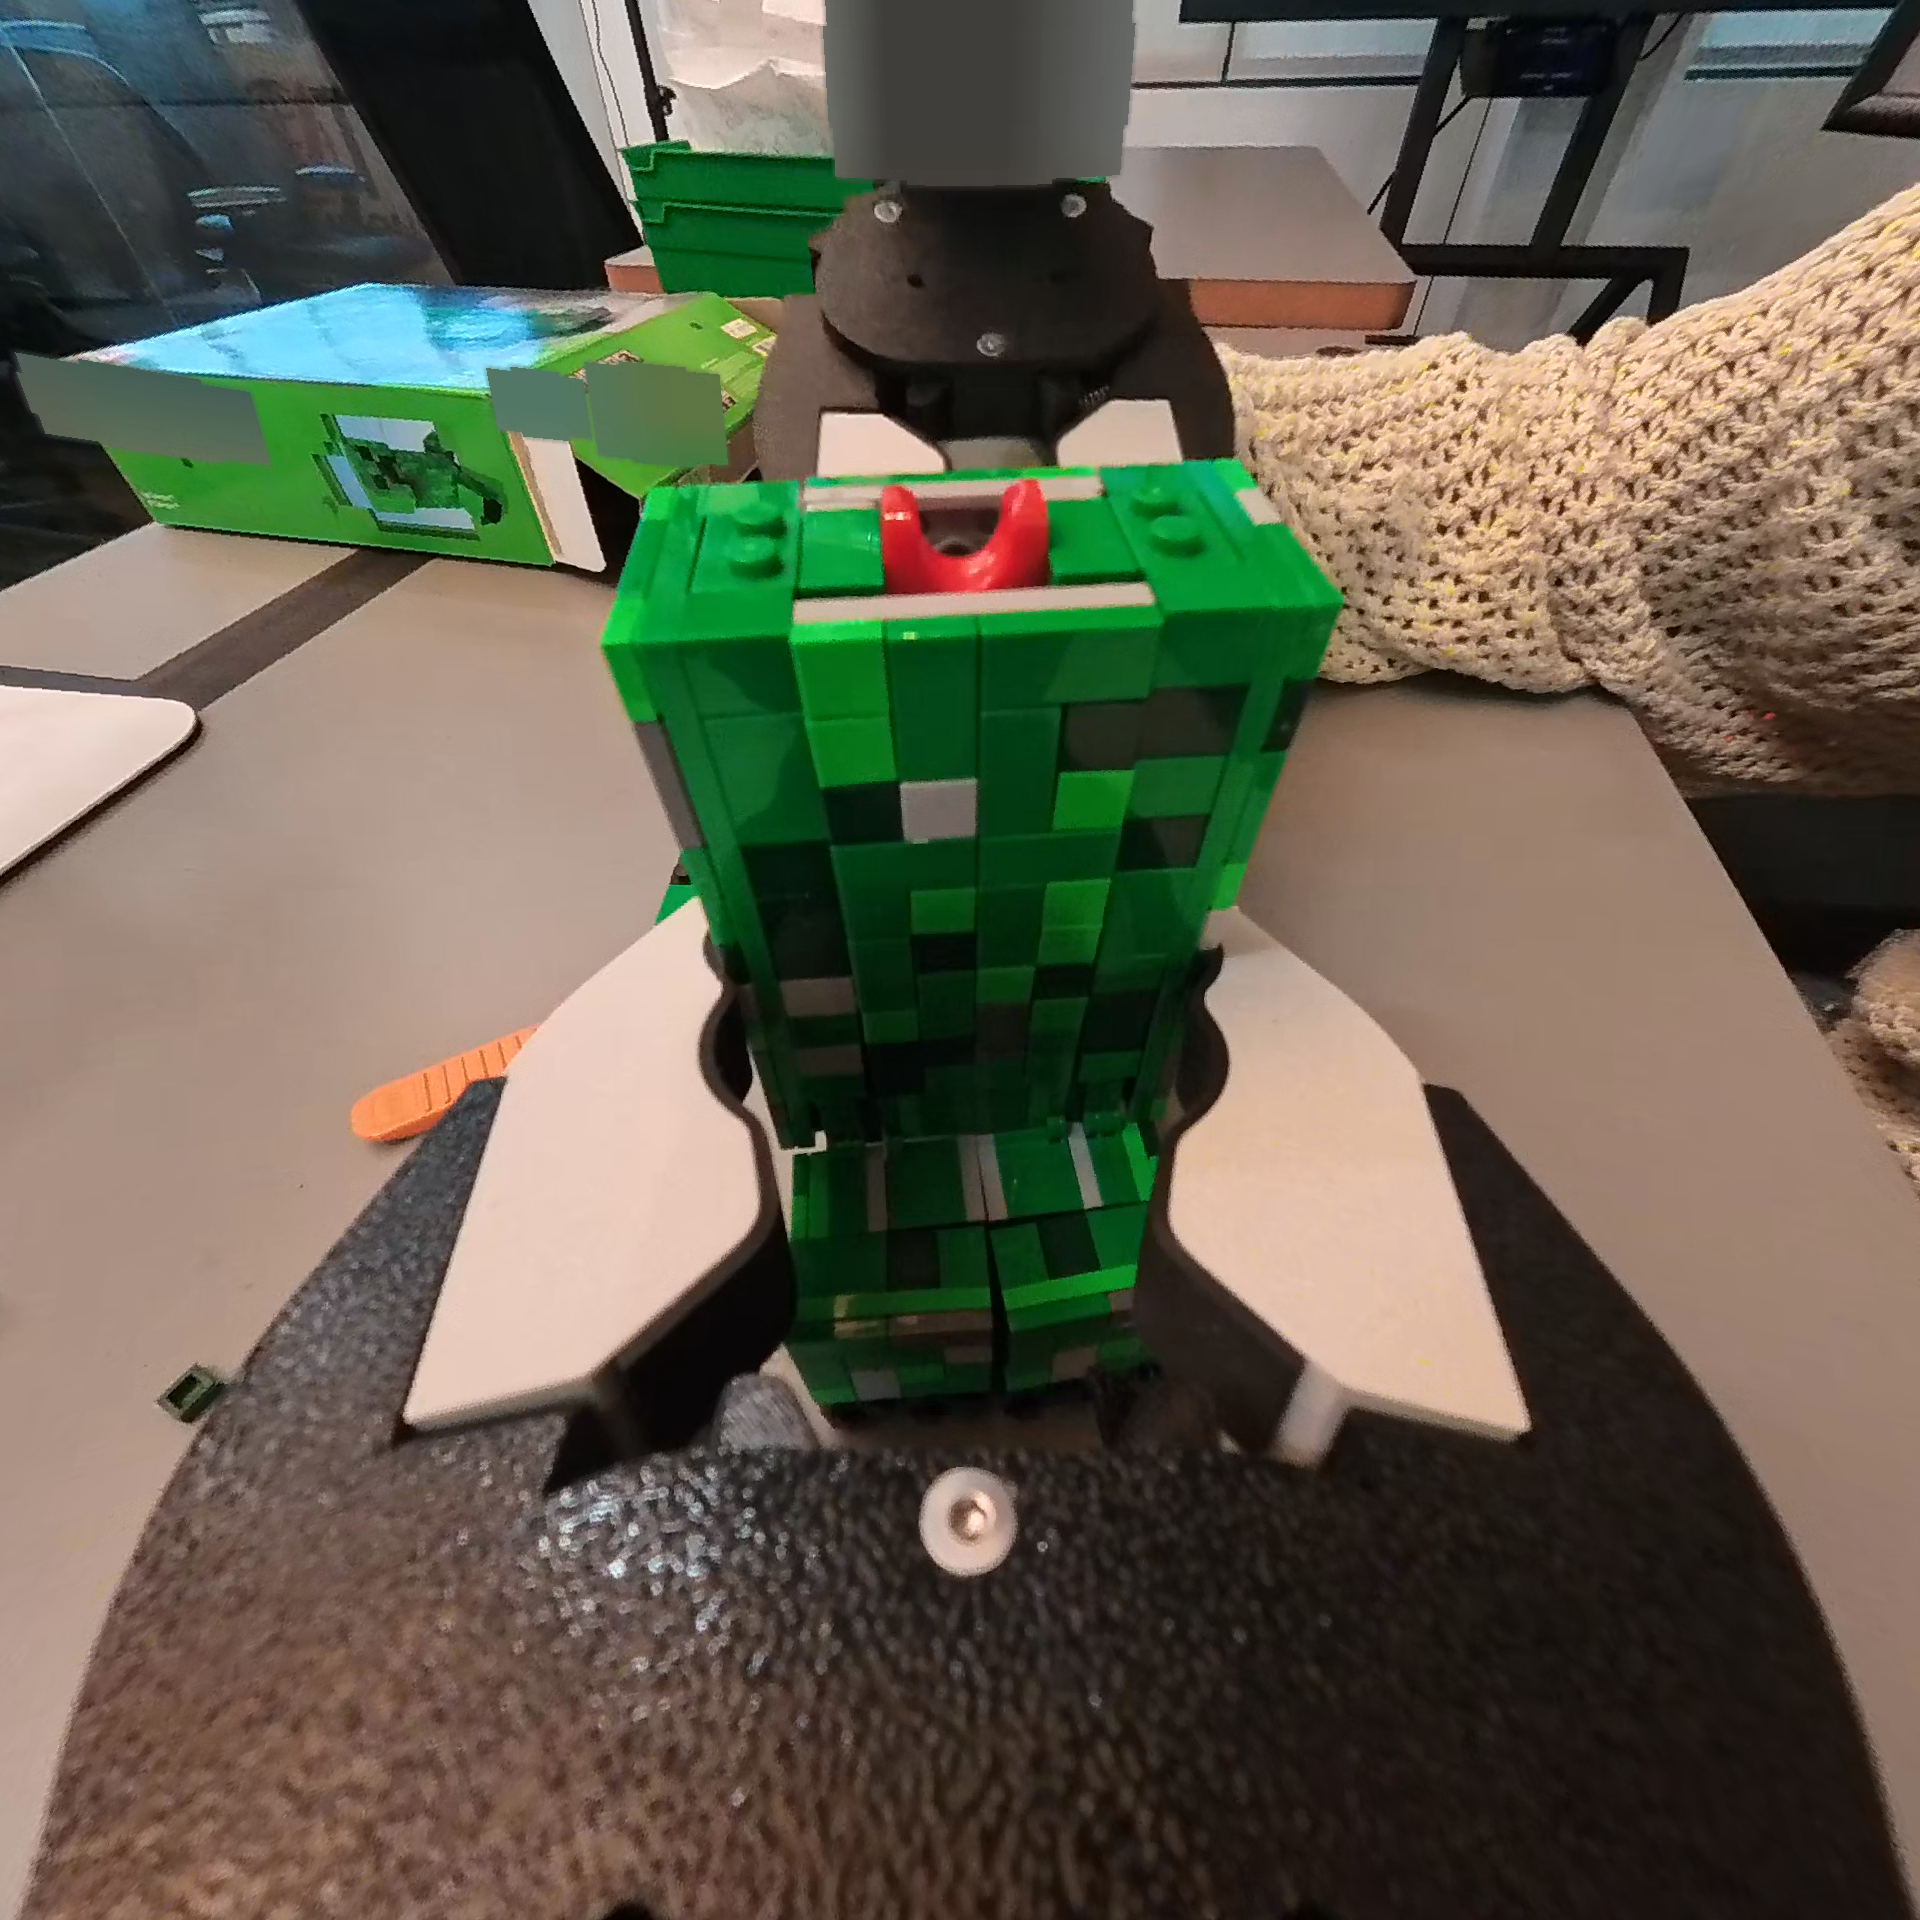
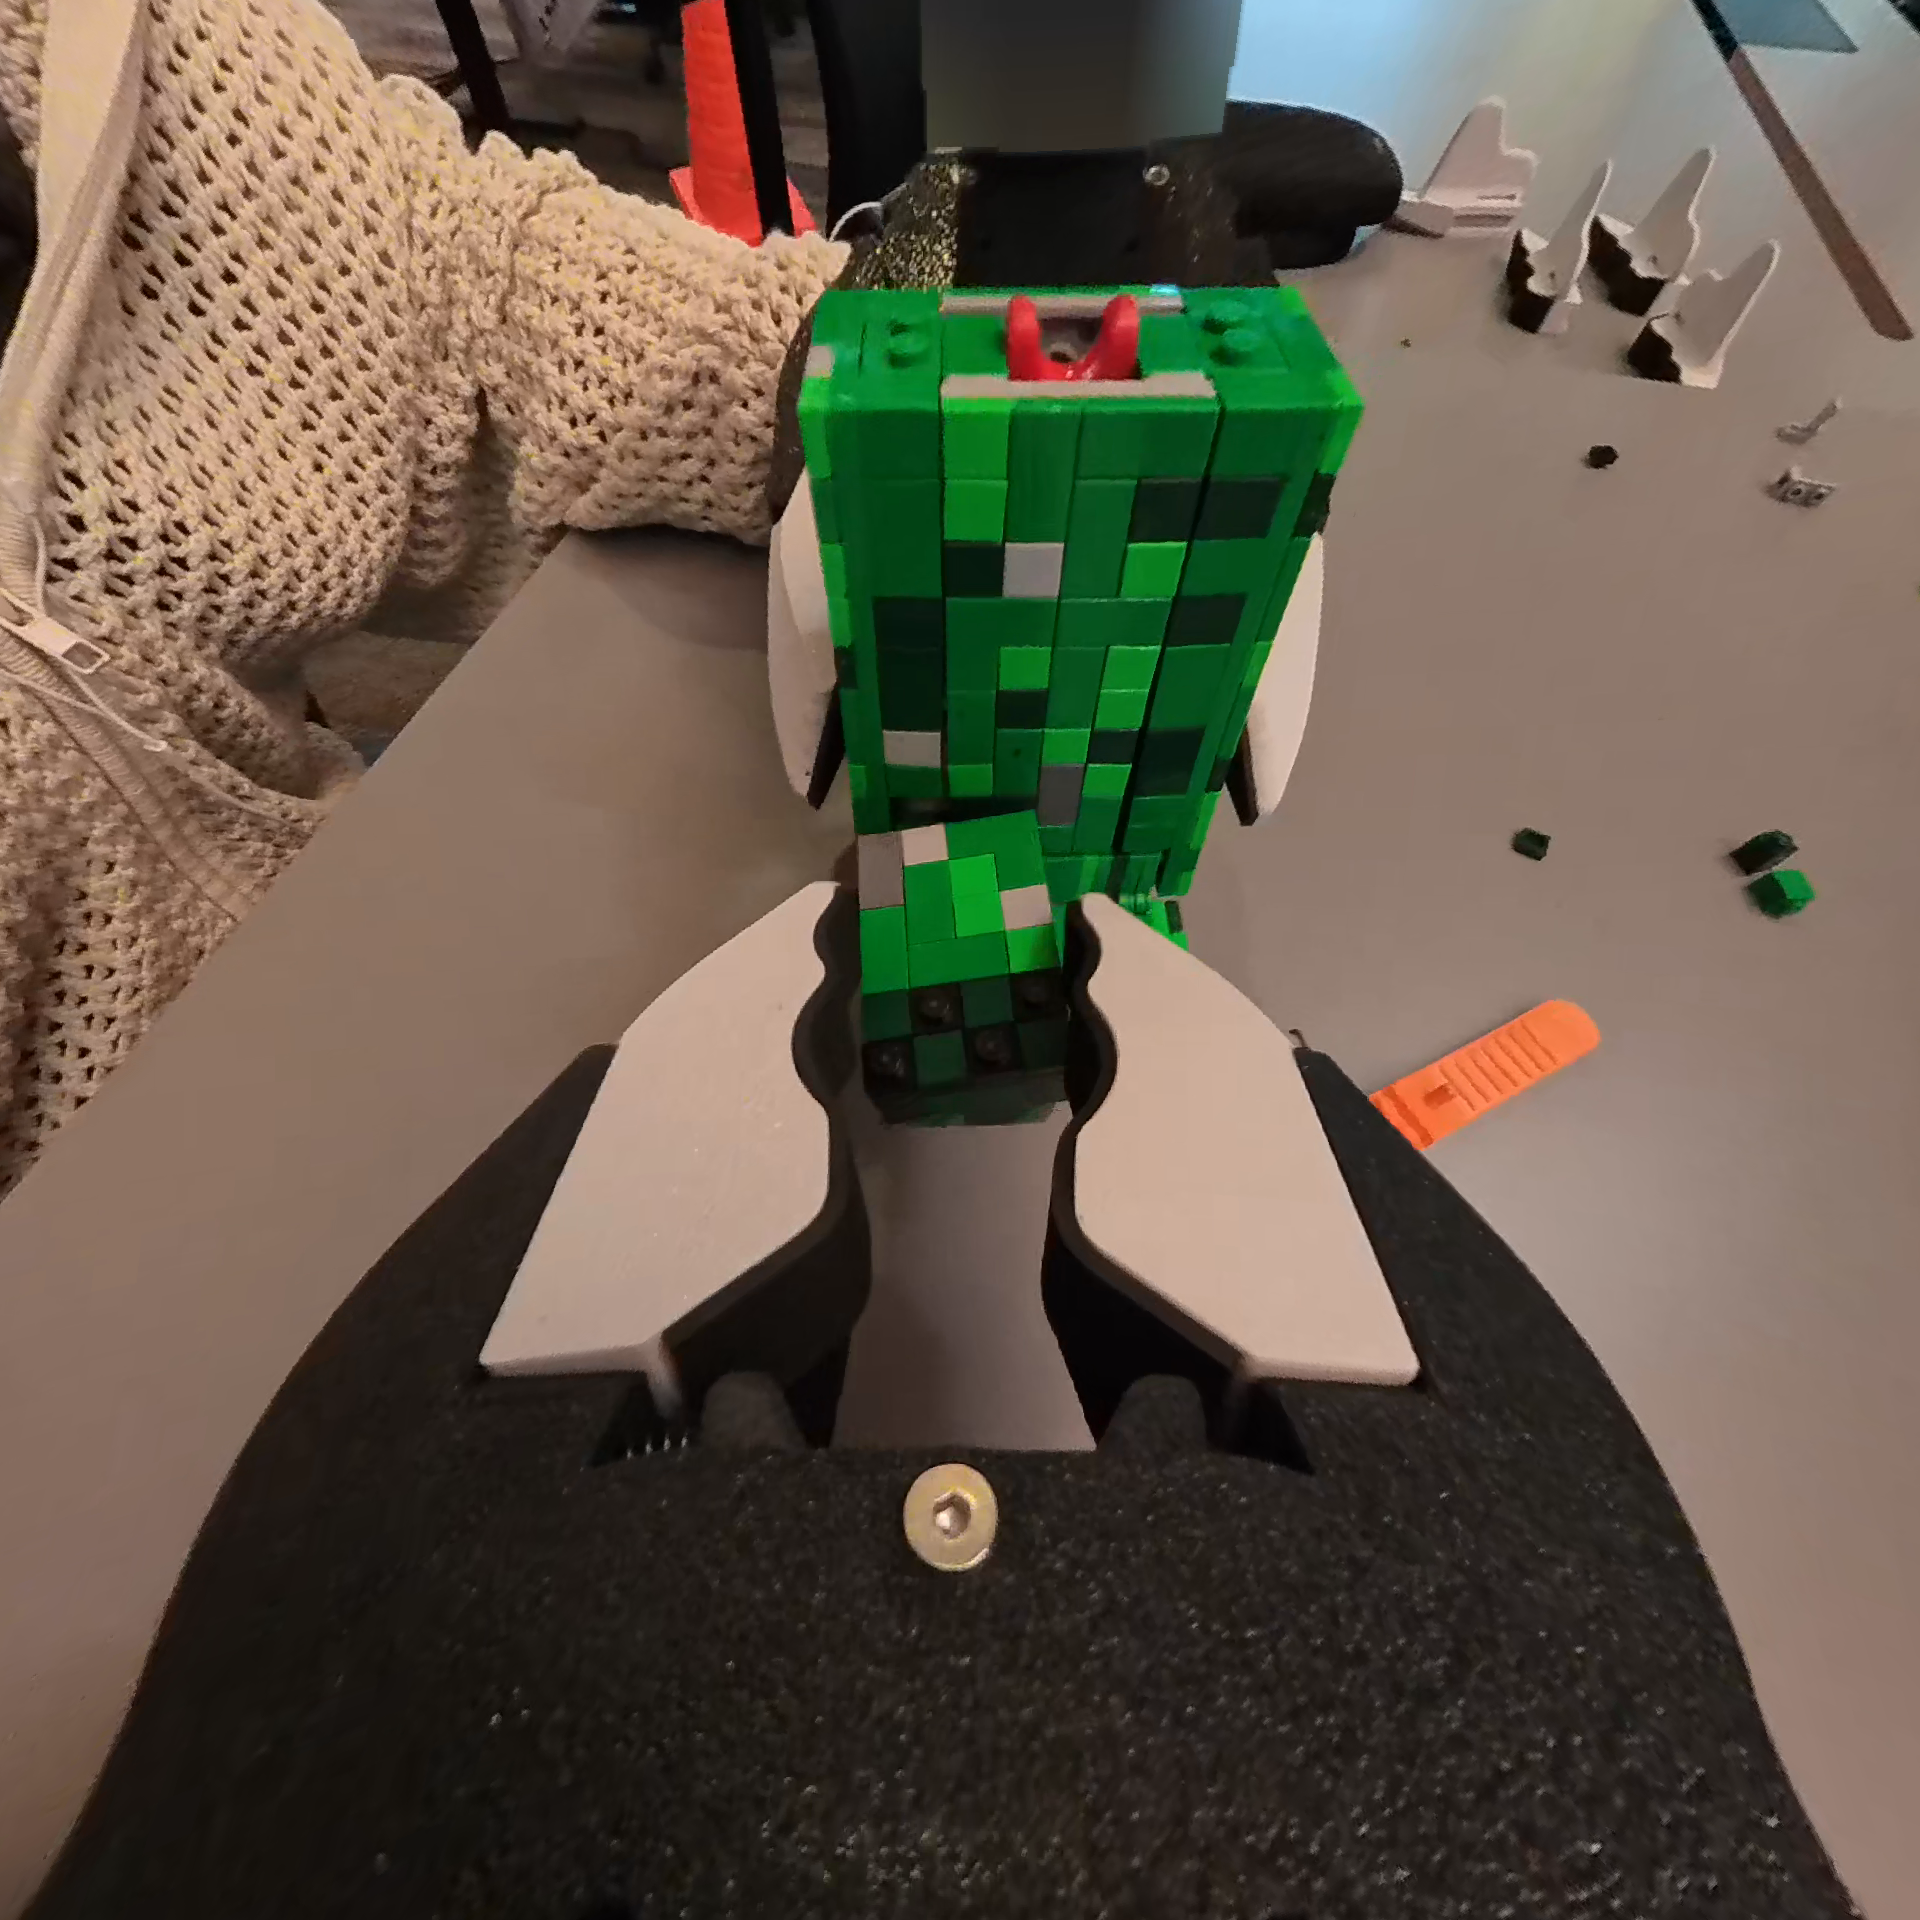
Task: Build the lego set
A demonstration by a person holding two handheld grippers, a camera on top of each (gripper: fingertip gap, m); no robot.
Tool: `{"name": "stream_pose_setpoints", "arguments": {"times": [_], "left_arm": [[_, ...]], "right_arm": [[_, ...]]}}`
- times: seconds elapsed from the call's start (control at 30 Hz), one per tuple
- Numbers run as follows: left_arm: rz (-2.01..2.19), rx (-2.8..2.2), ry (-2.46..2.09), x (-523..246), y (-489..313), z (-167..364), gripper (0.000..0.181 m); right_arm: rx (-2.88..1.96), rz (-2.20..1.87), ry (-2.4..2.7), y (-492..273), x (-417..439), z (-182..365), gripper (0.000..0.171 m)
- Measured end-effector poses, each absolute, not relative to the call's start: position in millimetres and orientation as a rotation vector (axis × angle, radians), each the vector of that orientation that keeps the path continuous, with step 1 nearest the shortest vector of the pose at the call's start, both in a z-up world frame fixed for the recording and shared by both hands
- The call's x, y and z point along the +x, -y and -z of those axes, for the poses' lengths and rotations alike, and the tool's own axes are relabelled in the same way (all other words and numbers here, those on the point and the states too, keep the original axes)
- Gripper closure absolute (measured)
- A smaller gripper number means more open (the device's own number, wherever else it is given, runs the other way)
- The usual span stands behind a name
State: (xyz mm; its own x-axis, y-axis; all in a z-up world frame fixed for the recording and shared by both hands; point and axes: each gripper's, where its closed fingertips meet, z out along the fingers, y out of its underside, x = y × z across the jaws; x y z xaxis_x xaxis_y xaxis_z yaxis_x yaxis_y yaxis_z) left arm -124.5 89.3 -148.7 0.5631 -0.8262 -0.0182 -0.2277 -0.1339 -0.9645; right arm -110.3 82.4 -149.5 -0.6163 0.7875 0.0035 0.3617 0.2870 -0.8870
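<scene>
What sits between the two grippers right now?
The green lego figure fills the gap. Left wrist view: left gripper clamps its lower body. Right wrist view: right gripper grips a small green block at its base.

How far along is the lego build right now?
Done: the tall green body stands assembled, with a red clip on top. In hand: the left tool grips its lower part while the right tool holds a small green block at its base. Left: seating that block; loose green pieces remain on the table.

The green box (image 1: 343, 436) is cut off behind the model (image 1: 956, 831); small bricks (image 2: 1779, 878) are too small to identify.
</scene>
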Motion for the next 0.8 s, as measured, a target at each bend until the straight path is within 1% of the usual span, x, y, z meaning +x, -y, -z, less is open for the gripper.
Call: {"name": "stream_pose_setpoints", "arguments": {"times": [0.53,0.7,0.8], "left_arm": [[0.659,-1.665,-0.895,-125,-89,148,0.100],[0.659,-1.664,-0.894,-124,-89,148,0.100],[0.659,-1.664,-0.894,-124,-89,148,0.100]], "right_arm": [[-1.082,-1.207,2.163,-81,-116,153,0.134],[-1.105,-1.174,2.192,-80,-117,160,0.125],[-1.078,-1.180,2.188,-80,-115,156,0.117]]}}
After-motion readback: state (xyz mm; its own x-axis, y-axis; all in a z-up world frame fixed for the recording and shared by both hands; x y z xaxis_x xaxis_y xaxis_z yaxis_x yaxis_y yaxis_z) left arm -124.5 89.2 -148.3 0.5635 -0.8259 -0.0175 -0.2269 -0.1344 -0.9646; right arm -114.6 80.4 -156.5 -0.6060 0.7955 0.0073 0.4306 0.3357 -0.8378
